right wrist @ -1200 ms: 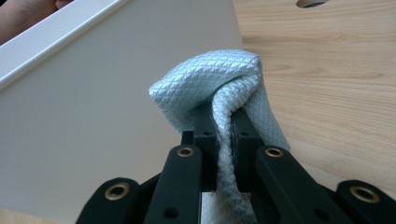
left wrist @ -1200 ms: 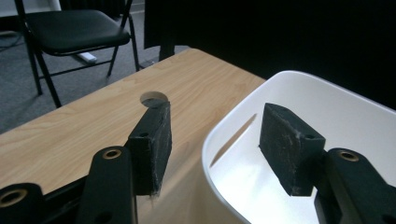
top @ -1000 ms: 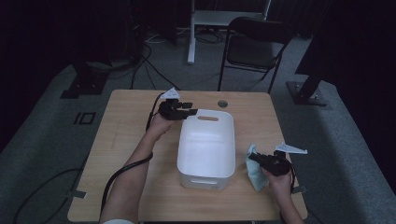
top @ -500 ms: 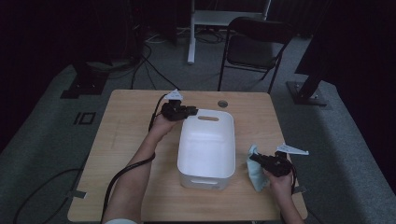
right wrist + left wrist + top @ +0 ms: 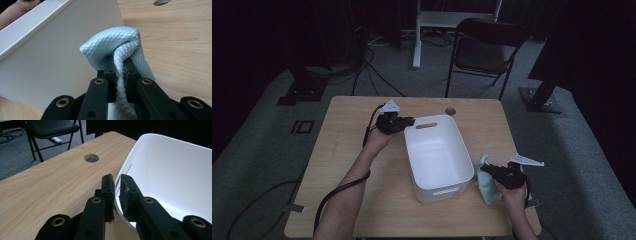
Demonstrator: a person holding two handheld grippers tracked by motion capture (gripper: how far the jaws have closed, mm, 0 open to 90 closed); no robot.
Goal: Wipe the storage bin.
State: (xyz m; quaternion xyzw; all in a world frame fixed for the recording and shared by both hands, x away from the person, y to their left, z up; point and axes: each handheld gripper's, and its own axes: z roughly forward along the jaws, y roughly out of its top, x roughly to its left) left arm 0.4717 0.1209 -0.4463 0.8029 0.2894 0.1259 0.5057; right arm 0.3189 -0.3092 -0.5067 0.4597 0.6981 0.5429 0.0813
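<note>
- One white plastic bin [image 5: 438,157] is set near the middle of the one wooden table [image 5: 342,150], with one slot handle seen at its far end and one at its near end.
- Two grippers are held, one in each hand.
- The left gripper [image 5: 404,121] is placed at the far left corner of the bin; in the left gripper view its two jaws have just been closing and are clamped on the thin white rim [image 5: 117,192], one jaw outside the wall and one inside.
- The right gripper [image 5: 488,170] is held just beside the bin's near right side, over the table's near right corner.
- One pale blue cloth [image 5: 117,47] with a quilted diamond texture is pinched between the two jaws of the right gripper, which are closed tight on it; its bunched fold rises above the jaw tips and touches, or nearly touches, the bin's outer wall.
- In the high view the cloth [image 5: 487,182] hangs down to the table beside the bin.
- One round hole [image 5: 450,110] is cut in the tabletop beyond the bin.
- One black chair [image 5: 484,47] stands on the grey floor behind the table.
- Two cables are trailed, one from each gripper.
</note>
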